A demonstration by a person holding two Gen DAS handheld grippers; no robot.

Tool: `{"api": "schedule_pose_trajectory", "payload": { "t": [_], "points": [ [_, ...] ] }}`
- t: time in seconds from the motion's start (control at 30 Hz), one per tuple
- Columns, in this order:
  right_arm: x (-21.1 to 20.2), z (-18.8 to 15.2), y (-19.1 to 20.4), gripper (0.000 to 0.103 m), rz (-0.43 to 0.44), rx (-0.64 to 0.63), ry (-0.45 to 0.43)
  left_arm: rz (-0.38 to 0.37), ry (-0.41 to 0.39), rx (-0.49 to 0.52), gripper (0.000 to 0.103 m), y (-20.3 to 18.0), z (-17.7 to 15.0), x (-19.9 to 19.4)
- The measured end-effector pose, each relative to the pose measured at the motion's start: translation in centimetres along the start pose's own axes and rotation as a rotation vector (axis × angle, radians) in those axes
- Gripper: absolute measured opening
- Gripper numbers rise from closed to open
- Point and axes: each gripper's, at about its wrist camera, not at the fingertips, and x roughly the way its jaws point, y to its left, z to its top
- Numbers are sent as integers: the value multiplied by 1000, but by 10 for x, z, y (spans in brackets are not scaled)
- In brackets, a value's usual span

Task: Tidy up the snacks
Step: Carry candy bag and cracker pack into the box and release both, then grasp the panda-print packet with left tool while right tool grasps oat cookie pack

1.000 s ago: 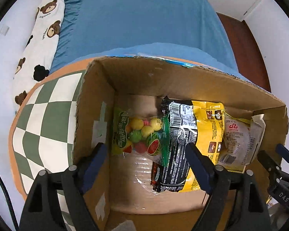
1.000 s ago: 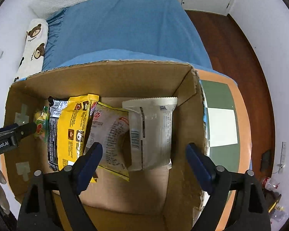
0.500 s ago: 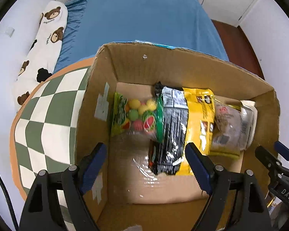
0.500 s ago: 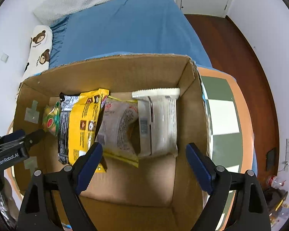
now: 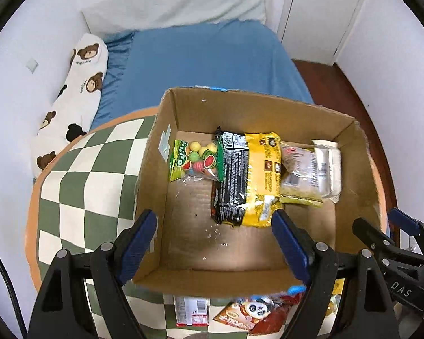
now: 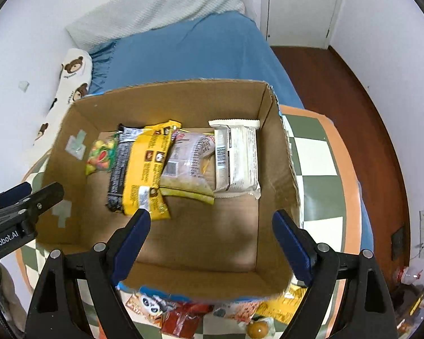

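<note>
A cardboard box (image 5: 152, 175) (image 6: 279, 147) stands on a green-and-white checked table (image 5: 79, 175). Along its far side lie a fruit-candy bag (image 5: 193, 159), a black packet (image 5: 231, 175), a yellow packet (image 5: 261, 175) (image 6: 147, 169), a clear wrapped bun (image 6: 188, 163) and a white packet (image 6: 236, 159). My left gripper (image 5: 213, 247) hovers open above the box's near left corner, empty. My right gripper (image 6: 210, 247) hangs open over the near right part, also empty. Loose snacks lie in front of the box: a panda-print packet (image 5: 248, 312) (image 6: 151, 305) and a red one (image 6: 183, 320).
A blue bed (image 5: 200, 65) with a bear-print pillow (image 5: 76, 96) lies beyond the table. Dark wooden floor (image 6: 347, 118) and a white door (image 6: 302, 5) are to the right. More small packets (image 6: 285, 302) sit by the table's near edge.
Both grippers have pulled up and back from the box; the whole box and the loose snacks in front of it have come into view. Jaws stayed open.
</note>
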Motion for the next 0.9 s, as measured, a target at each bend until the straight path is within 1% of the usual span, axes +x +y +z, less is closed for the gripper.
{"api": "schedule_pose_trajectory", "payload": {
  "t": [0.3,0.47,0.57,0.67,0.8,0.9],
  "points": [
    [-59,-38,7,90,16,-7,-105,-16,-77,22,83,-6,-36,-47],
    [-84,-55,10,90,33,-3,-133,-32,-92,24,83,-7,-56,-67],
    [-94,-68,9,90,51,8,-136,-37,-86,22,83,-9,-70,-74],
    [-93,-85,4,90,68,31,-113,-27,-60,16,83,-9,-89,-69],
    [-71,-112,-12,90,104,78,-41,-32,74,2,83,-9,-120,-30],
    [-43,-131,-27,90,102,105,24,-10,161,36,83,-16,-140,7]
  ]
}}
